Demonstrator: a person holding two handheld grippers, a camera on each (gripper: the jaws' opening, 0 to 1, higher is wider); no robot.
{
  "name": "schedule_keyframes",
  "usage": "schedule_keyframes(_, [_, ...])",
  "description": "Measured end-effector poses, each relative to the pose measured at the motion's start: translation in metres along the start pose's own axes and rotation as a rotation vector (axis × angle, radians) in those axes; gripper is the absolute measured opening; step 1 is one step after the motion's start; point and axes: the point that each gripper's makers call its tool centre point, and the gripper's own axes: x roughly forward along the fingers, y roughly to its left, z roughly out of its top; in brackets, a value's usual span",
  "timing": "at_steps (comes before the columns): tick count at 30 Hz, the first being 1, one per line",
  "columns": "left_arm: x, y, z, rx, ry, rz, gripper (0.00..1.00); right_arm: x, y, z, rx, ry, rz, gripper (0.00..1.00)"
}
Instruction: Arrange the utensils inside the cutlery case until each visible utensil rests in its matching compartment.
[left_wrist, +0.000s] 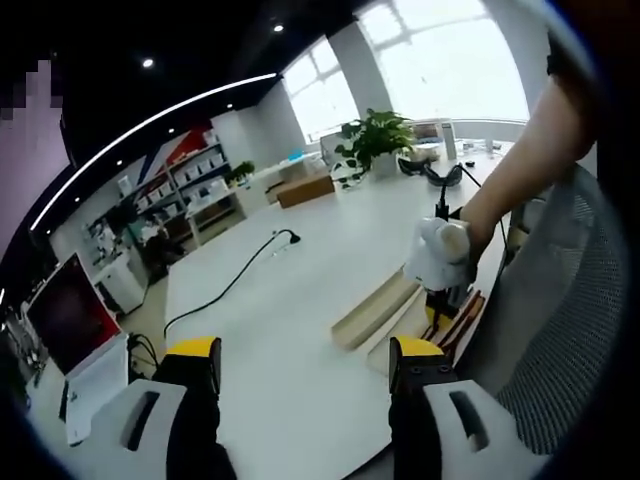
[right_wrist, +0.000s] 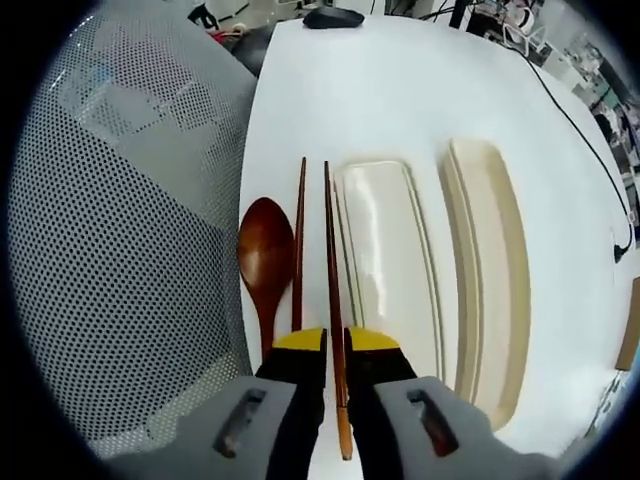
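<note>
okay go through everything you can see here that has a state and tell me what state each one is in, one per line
left gripper: open, holding nothing, above the white table.
right gripper: shut on one chopstick.
second chopstick: lying flat on the table, beside the held one.
wooden spoon: lying flat on the table, outside the case.
cutlery case tray: open, empty.
case lid: off, beside the tray.

The left gripper view looked from low over the white table (left_wrist: 300, 360), level along its length toward the far windows (left_wrist: 450, 60), with the cutlery case (left_wrist: 385, 310) a little way off to its right. The right gripper view looked steeply down from close above the same table's edge. Both views shared the case (right_wrist: 430, 260) and the mesh chair (right_wrist: 120, 250).
</note>
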Motion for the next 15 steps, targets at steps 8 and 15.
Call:
schedule_keyframes(8, [0.0006,-0.001,-0.0028,0.007,0.015,-0.004,0.7,0.0016,-0.0003,0.0073,-0.014,-0.011,-0.012,0.06])
schedule_keyframes(15, [0.001,-0.0019,-0.0032,0.012,0.019,-0.007,0.7,0.0022,0.0003,0.0073,-0.062,0.002,-0.038,0.05])
